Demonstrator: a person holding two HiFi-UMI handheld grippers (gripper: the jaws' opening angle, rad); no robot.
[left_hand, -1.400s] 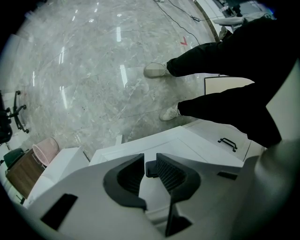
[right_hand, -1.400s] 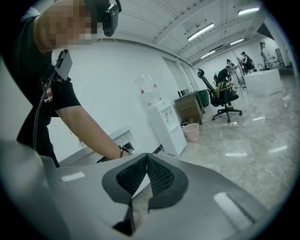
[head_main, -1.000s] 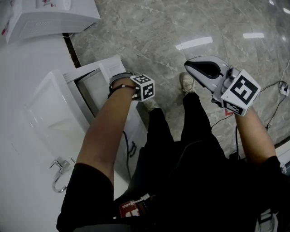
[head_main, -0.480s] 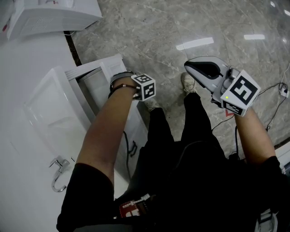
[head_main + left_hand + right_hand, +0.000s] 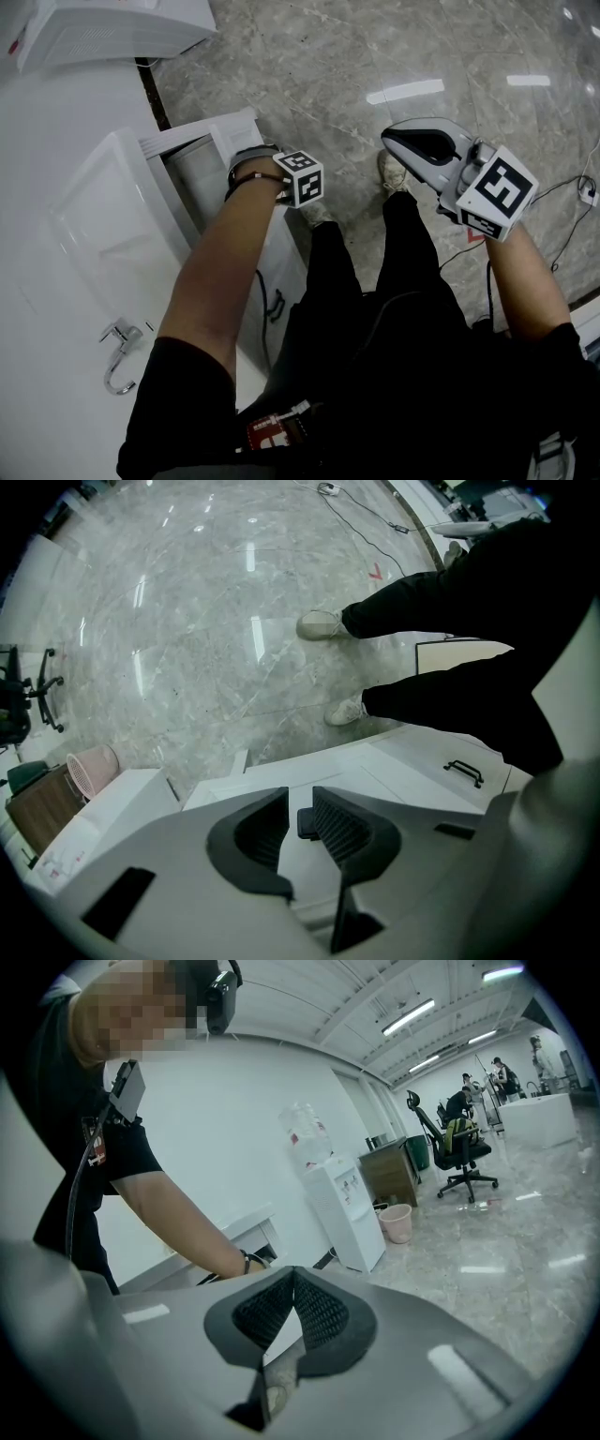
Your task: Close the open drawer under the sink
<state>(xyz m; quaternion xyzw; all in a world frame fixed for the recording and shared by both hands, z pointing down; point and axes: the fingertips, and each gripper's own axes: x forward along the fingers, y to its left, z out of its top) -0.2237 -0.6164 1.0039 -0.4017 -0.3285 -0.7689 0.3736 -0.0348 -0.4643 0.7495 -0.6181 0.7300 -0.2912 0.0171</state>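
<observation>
**Drawer under the sink stood open, left claw at its front**

The drawer hung out from the white counter, just below the sink, with its grey inside open to the head view. It reached out over the marble floor. A bent chrome tap sat at the near end of the sink.

The left claw was low at the white drawer front, under the person's forearm. Its jaws stood narrowly apart. A small dark handle showed in the gap, close against the right-hand pad and clear of the other. Whether it was being touched could not be told. A second dark handle lay on a white panel further along.

The right claw was held up over the floor, well apart from the drawer. Its ribbed pads met at the tips with nothing between them.

The person's pale shoes stood on the floor just beside the cabinet. A pink bin stood further off.
</observation>
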